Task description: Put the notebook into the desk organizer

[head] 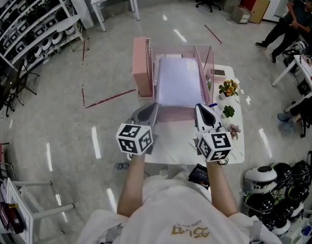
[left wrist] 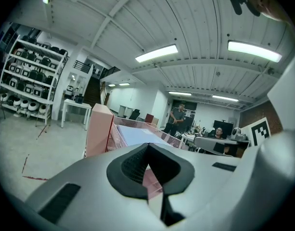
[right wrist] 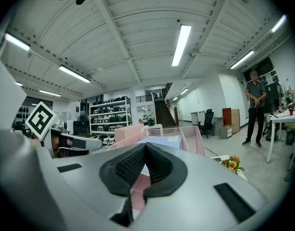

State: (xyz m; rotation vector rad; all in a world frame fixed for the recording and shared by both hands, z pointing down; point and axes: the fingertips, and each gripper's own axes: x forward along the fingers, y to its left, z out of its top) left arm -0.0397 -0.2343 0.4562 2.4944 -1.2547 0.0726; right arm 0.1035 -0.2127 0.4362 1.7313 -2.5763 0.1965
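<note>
Notebook [head: 179, 82]: lay inside the pink desk organizer [head: 141, 70], just beyond my left gripper [head: 153, 107] and right gripper [head: 199, 107]. Both jaws were pressed together, holding nothing. Pale lilac cover, coil-bound edge.

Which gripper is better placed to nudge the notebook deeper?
Probably right: the right gripper lies at the near corner of the lavender spiral notebook in the pink mesh organizer; the left gripper sits outside it.
</note>
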